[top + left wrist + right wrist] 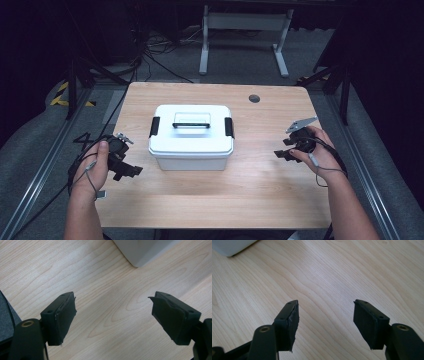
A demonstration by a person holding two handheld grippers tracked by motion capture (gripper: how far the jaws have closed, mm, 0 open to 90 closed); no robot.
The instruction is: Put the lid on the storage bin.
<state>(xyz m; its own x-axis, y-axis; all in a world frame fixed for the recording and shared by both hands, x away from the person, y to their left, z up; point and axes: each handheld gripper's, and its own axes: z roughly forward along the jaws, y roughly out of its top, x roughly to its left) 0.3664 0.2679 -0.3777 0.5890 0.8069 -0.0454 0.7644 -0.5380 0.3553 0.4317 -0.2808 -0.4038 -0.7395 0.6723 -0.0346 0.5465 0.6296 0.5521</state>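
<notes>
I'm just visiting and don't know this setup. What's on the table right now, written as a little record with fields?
surface: wooden table
main object: white box, lid on, near the middle
box details: dark handle on top, black latch at each end
left gripper: open, holding nothing, left of the box
right gripper: open, holding nothing, right of the box
contact: neither gripper touches the box

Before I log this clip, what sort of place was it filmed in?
Probably a lab or recording studio: a bare wooden table holding one white box, cables strewn over grey carpet, and floor rails beside it.
</notes>
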